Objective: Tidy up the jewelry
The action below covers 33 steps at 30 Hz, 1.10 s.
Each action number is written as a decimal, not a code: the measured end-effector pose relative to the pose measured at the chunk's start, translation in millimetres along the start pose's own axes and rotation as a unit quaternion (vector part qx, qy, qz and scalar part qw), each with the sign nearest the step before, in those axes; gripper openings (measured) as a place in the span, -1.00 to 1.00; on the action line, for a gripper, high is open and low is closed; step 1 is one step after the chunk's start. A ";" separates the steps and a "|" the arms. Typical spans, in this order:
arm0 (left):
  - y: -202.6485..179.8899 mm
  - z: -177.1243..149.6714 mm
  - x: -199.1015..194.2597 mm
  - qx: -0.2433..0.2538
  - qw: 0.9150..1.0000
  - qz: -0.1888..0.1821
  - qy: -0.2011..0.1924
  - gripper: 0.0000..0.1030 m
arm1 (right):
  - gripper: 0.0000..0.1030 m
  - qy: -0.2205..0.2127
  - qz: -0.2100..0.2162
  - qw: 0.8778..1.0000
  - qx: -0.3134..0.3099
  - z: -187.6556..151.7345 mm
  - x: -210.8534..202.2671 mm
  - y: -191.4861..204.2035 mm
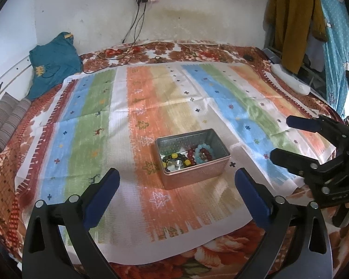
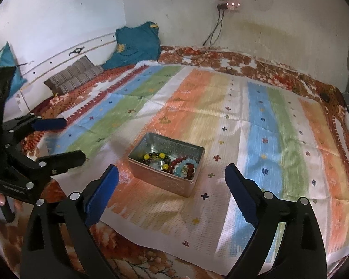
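An open metal tin [image 1: 197, 174] [image 2: 160, 179] stands on a striped cloth. It holds several bead bracelets: a dark one with yellow beads [image 1: 174, 157] [image 2: 154, 156], a red one [image 1: 192, 155] [image 2: 174, 162] and a pale blue one [image 1: 201, 152] [image 2: 186, 166]. My left gripper [image 1: 177, 174] is open and empty, just in front of the tin; it also shows at the left of the right wrist view [image 2: 73, 139]. My right gripper [image 2: 171, 171] is open and empty, near the tin; it also shows at the right of the left wrist view [image 1: 280, 137].
The striped cloth [image 1: 93, 121] [image 2: 279, 139] lies on a floral blanket [image 1: 2, 186] [image 2: 279, 69]. A teal garment [image 1: 54, 58] [image 2: 137, 44] and a striped cushion [image 1: 4, 118] [image 2: 74, 74] lie by the wall. Charger cables [image 1: 137, 30] hang from a socket. A white object [image 1: 290, 81] lies at the bed's right edge.
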<state>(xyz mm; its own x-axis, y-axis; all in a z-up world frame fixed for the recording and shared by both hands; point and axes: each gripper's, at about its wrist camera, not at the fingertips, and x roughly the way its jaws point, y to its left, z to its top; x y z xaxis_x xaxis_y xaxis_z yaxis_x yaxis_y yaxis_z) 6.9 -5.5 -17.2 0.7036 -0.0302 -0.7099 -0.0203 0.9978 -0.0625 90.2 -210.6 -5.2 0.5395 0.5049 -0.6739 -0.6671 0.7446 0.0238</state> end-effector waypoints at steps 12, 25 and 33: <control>0.4 0.7 -3.4 -0.005 1.000 -0.003 -0.008 0.89 | 0.85 0.000 0.002 1.000 0.008 -2.3 0.3 -3.7; -4.5 4.6 -6.5 -0.002 1.000 -0.001 -0.020 0.89 | 0.85 -0.012 0.004 1.000 0.016 -3.0 -5.7 -6.4; -4.0 3.7 -11.1 0.000 0.999 0.005 -0.036 0.89 | 0.85 -0.006 0.004 1.000 -0.004 -3.8 -4.8 2.9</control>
<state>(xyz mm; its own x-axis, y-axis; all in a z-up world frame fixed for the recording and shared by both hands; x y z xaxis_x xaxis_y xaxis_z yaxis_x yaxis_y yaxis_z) 1.8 -9.0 -6.5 0.7525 -0.0152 -0.6584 -0.0281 0.9981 -0.0551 83.7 -212.5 -4.6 0.5404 0.5155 -0.6650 -0.6751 0.7374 0.0231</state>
